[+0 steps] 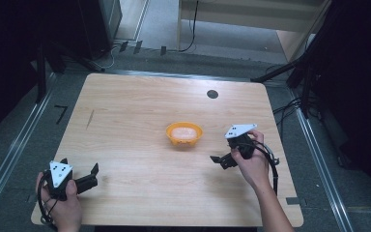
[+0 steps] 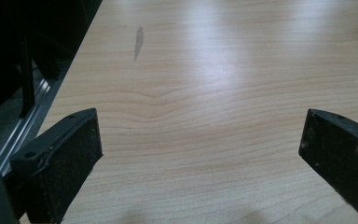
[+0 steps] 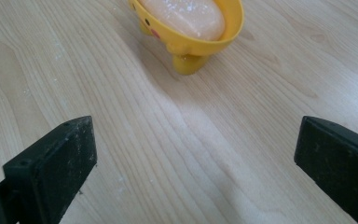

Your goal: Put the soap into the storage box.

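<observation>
high view: a pale wooden desk (image 1: 140, 116) carries a yellow dish (image 1: 184, 134) near its middle, with a pale orange soap bar (image 1: 184, 131) lying inside it. the left tongs (image 1: 88, 178) sit near the desk's near left corner, held in the person's left hand (image 1: 60, 200), jaws spread wide and pointing toward the right. the right tongs (image 1: 221, 160) are held in the right hand (image 1: 252, 162) just to the right of the dish and a little nearer the person, apart from it, jaws pointing left. a small dark round spot (image 1: 212, 94) lies on the far part of the desk, and a thin dark streak (image 1: 90, 119) marks its left side.

left gripper view: the two black jaws stand wide apart with nothing between them but bare desk (image 2: 214, 93). the dark streak (image 2: 139, 41) shows ahead, near the desk's left edge.

right gripper view: the jaws are again spread wide and empty above the desk (image 3: 191, 154). the yellow dish (image 3: 191, 44), on short feet, stands ahead of them, clear of both jaws, with the soap bar (image 3: 186, 16) resting in it.
</observation>
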A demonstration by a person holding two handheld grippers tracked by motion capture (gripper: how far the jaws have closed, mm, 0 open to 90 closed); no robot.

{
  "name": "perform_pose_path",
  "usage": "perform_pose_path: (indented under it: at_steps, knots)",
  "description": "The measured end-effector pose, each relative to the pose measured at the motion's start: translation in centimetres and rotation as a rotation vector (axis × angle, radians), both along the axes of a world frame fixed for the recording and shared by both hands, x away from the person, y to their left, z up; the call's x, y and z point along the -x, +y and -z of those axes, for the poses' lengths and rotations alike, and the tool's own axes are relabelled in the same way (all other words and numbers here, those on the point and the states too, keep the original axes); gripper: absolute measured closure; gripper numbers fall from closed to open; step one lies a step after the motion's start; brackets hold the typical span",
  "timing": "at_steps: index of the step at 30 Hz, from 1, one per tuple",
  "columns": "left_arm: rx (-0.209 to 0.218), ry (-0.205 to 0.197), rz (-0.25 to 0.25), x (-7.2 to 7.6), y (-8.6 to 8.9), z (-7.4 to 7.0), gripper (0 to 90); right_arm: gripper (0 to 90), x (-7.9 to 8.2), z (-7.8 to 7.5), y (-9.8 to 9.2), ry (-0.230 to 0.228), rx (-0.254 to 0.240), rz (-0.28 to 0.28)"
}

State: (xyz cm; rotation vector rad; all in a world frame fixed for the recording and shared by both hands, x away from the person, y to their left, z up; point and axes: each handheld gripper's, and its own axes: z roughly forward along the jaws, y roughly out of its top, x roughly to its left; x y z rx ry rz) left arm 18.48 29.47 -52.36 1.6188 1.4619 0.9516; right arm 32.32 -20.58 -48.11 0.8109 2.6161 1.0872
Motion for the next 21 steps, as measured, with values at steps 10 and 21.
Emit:
perform_pose_path:
  at_steps: [10,21]
  knots:
    - [-0.001,0.000,-0.002,0.0,0.0,0.0,0.0,0.0,2.2,1.4,-1.7,0.007,-0.021,0.041]
    - [0.001,-0.002,-0.005,0.0,0.0,0.0,0.1,0.0,4.7,3.1,-4.4,0.019,-0.044,0.086]
